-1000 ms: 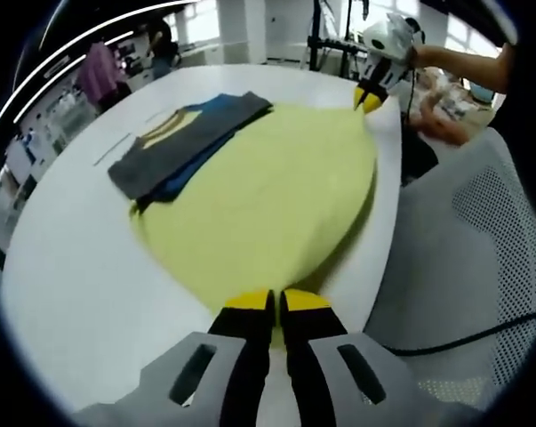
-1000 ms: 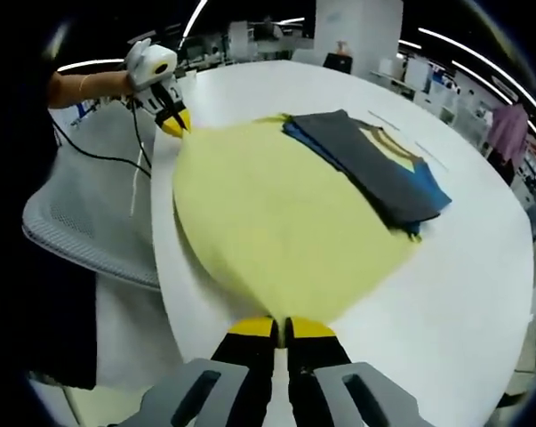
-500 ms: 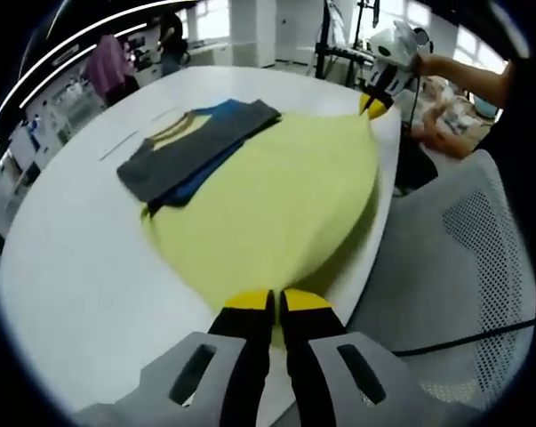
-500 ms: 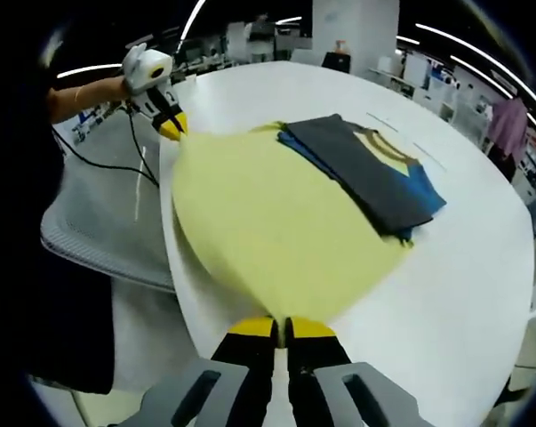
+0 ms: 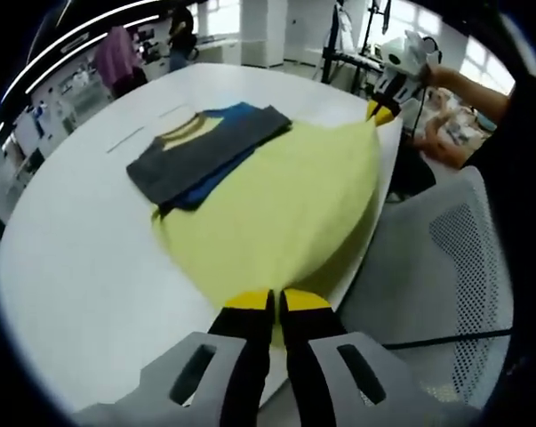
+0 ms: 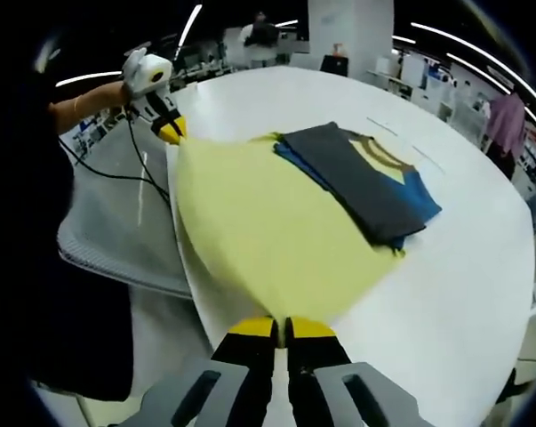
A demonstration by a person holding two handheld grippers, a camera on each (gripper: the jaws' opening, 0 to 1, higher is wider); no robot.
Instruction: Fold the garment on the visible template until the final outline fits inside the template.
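2 corners of the yellow garment (image 5: 281, 209) were held at once, 1 in each gripper, and the cloth was stretched between them above the near edge of the white counter (image 5: 81, 267). In the left gripper view, the left gripper (image 5: 273, 302) had its yellow-tipped jaws pressed together on the near edge of the fabric, while the right gripper (image 5: 380, 110) pinched the far corner. The right gripper view showed the same hold mirrored: the right gripper (image 6: 281, 326) clamped on the near hem and the left gripper (image 6: 171, 132) on the far corner, a hand behind it.

Far from the grippers, the garment's other end lay on the counter, tucked under the edge of a stack of folded dark shirts (image 5: 201, 153) (grey on top, blue beneath, with a yellow neckband showing). No template outline could be made out on the counter.

Judging by the smooth drape with hardly a crease, the cloth was light, thin and soft; it would sag and slip wherever it was not held taut. Corners and hems looked like the sound places to take hold, since a pinch mid-panel would likely bunch it. Dragging it could disturb the stack touching it.
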